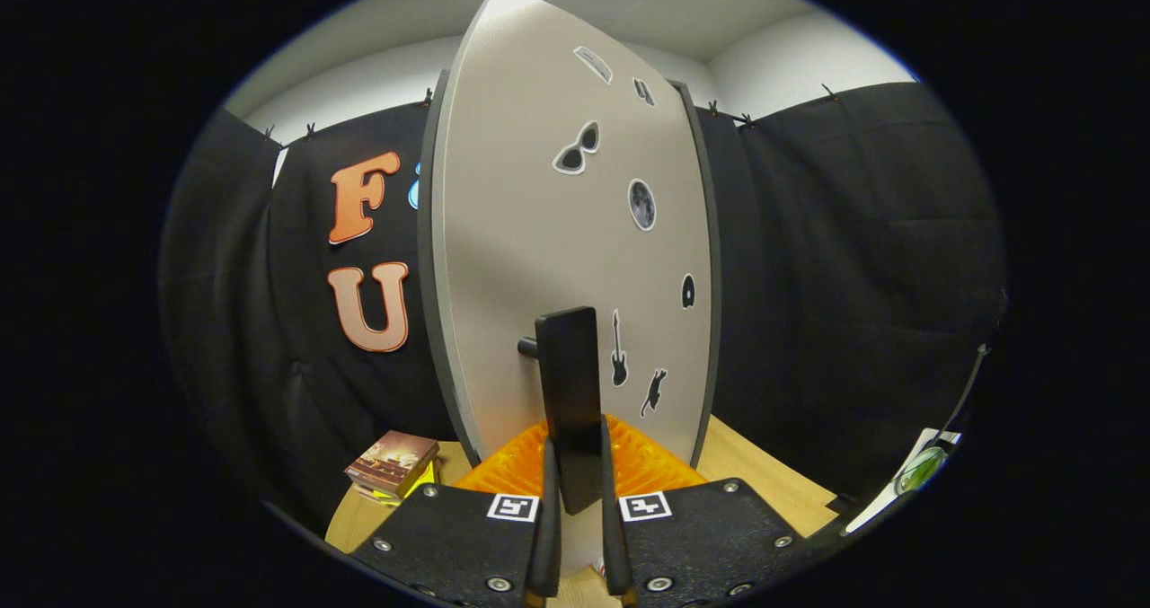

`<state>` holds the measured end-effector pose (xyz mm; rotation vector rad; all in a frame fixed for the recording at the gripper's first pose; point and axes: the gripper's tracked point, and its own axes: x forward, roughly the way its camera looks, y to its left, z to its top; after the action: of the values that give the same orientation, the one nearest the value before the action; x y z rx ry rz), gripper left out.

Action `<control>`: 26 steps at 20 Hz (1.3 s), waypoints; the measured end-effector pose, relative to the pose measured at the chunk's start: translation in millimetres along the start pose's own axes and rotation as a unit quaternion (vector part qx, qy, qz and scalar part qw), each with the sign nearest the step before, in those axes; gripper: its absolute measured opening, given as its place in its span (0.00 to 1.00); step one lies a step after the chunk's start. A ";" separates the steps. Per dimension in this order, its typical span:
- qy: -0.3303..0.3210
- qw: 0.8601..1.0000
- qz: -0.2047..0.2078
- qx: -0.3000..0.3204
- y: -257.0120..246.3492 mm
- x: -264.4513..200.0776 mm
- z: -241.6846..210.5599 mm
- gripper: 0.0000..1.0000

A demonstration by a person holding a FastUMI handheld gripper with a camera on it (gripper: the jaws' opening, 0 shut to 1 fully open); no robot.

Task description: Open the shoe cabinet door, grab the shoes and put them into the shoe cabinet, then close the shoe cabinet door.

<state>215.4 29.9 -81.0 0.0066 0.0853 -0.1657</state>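
Note:
The shoe cabinet door [539,231] is a pale grey panel with small stickers, standing close ahead of me and seen at an angle. A dark flat handle [569,383] sticks out from it on a short peg. My gripper [575,491] is shut on this handle, with both fingers pressed against its lower part. Behind the handle, an orange ribbed surface [503,473] shows on both sides of the fingers.
The door and the gripper stand over a wooden tabletop [764,482]. A small stack of books [393,464] lies to the left of the door. Black cloth walls close the booth behind. Some papers and a green round item [921,469] lie at the far right.

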 end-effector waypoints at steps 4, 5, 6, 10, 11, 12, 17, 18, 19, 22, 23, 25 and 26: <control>-0.002 1.000 0.007 0.003 -6.8 -4.3 1.1 0.17; -0.004 1.000 0.010 0.002 -8.1 -4.1 1.5 0.17; -0.005 1.000 0.014 -0.002 -10.3 -4.5 2.1 0.17; -0.001 0.999 0.033 0.004 -16.9 -9.6 1.4 0.17; -0.002 0.999 0.038 0.007 -18.0 -11.8 0.9 0.16; -0.005 0.999 0.042 0.008 -19.1 -12.3 1.4 0.16; -0.008 0.998 0.067 0.006 -30.3 -13.7 2.5 0.14; -0.009 0.997 0.071 0.009 -31.0 -13.8 3.2 0.14; -0.010 0.997 0.073 0.010 -33.3 -13.6 3.3 0.13; -0.011 0.997 0.076 0.013 -41.1 -14.8 2.3 0.13; -0.007 0.997 0.076 0.015 -43.3 -15.1 1.2 0.13; -0.002 0.997 0.075 0.025 -46.6 -17.1 -0.5 0.13; -0.001 0.997 0.069 0.028 -49.6 -17.7 0.1 0.13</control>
<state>189.8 -16.1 -79.4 0.0688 0.0769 -0.0294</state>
